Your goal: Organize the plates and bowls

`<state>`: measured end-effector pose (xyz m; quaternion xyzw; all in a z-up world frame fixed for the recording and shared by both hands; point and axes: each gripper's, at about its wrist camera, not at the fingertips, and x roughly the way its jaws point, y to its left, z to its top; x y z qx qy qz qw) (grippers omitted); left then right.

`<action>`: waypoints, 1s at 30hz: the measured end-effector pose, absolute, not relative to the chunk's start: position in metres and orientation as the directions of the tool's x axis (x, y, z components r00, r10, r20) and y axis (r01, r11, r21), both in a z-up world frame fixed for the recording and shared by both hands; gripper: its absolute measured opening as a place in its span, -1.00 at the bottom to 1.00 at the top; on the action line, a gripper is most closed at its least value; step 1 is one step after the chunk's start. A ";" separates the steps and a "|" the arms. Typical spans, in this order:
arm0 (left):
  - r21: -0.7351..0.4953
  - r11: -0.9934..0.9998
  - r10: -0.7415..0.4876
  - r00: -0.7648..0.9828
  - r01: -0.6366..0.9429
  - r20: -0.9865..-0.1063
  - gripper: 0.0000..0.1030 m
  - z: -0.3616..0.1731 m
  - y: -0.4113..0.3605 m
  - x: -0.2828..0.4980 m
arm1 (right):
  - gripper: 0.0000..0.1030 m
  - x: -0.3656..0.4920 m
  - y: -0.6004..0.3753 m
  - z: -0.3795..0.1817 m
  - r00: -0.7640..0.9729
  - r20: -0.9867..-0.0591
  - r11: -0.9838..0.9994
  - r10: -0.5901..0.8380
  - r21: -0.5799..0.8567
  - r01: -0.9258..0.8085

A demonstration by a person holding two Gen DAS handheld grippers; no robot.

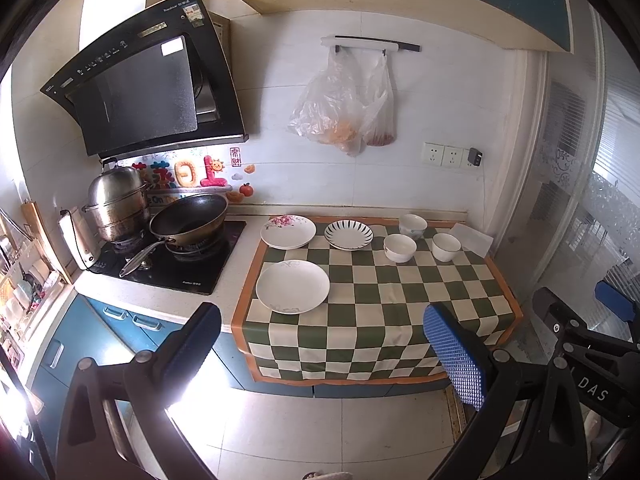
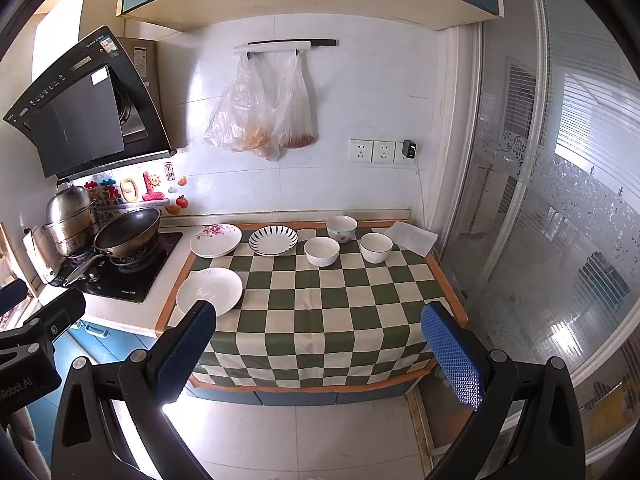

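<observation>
Three plates and three bowls lie on a green-and-white checked cloth (image 1: 372, 300) (image 2: 320, 304). A plain white plate (image 1: 293, 286) (image 2: 209, 290) lies at the near left. A pink-flowered plate (image 1: 288, 232) (image 2: 216, 240) and a black-striped plate (image 1: 348, 234) (image 2: 273, 240) lie at the back. Three white bowls stand at the back right: one (image 1: 399, 247) (image 2: 321, 251), one (image 1: 413, 226) (image 2: 341, 228), one (image 1: 446, 246) (image 2: 376, 247). My left gripper (image 1: 324, 344) and right gripper (image 2: 320, 344) are both open and empty, held back from the counter above the floor.
A black hob with a wok (image 1: 188, 220) (image 2: 127, 229) and a steel steamer pot (image 1: 118, 204) (image 2: 72, 218) stands left of the cloth. Plastic bags (image 1: 344, 108) (image 2: 260, 116) hang on the wall. A glass sliding door (image 2: 560, 200) bounds the right side. A folded white cloth (image 2: 412, 236) lies at the back right.
</observation>
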<state>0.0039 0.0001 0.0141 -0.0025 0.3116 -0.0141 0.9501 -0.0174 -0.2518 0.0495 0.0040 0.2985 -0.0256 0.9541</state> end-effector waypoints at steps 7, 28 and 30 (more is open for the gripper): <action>-0.017 1.000 -0.028 0.805 0.023 -0.592 1.00 0.014 0.000 0.004 | 1.00 -0.017 -0.253 0.052 0.824 -0.564 0.999 -0.049 -0.009 0.054; -0.027 0.999 -0.034 0.802 0.022 -0.596 1.00 0.009 0.002 0.002 | 1.00 -0.017 -0.255 0.052 0.822 -0.568 0.999 -0.050 -0.012 0.053; -0.026 0.999 -0.033 0.802 0.022 -0.597 1.00 0.009 0.002 0.002 | 1.00 -0.017 -0.256 0.053 0.823 -0.567 0.999 -0.049 -0.011 0.052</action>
